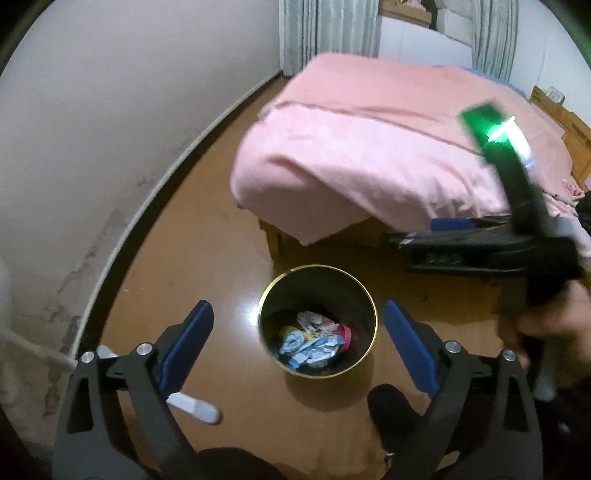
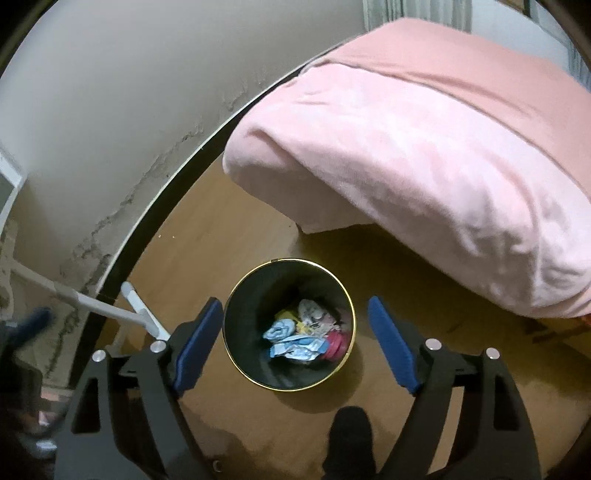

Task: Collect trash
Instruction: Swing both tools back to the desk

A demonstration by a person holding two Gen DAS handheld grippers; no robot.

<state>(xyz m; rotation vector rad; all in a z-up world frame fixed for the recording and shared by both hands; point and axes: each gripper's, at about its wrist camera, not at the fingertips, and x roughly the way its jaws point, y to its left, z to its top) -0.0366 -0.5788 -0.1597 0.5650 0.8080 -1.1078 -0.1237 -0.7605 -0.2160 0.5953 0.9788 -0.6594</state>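
Looking down: both of my grippers hang above one round black waste bin with a thin gold rim (image 1: 317,320), standing on the glossy brown wooden floor (image 1: 207,236).
Left gripper (image 1: 297,341): jaws wide, blue pads well apart, nothing between them; the bin shows through the gap.
Right gripper (image 2: 295,343): jaws wide too, blue pads either side of the bin's mouth in the right wrist view, nothing gripped.
Right gripper seen from the left: its black body and a hand (image 1: 554,332) sit at the right edge, blurred, with a green light glowing on top.
Trash: crumpled blue-and-white wrappers, a yellow scrap and a pink-red piece (image 2: 306,341) lie at the bottom of the bin.
Near floor: a dark foot (image 2: 349,432) just below the bin; a white plastic pole-like piece (image 2: 142,314) to the left, by the skirting.
Left side: pale wall with scuffed, peeling patches (image 2: 110,147) above a dark skirting.
Beyond the bin: bed draped in a soft pink blanket (image 1: 369,147), its corner overhanging the floor.
Far: pale striped curtains (image 1: 328,33) behind the bed; wooden furniture (image 1: 565,125) at far right.
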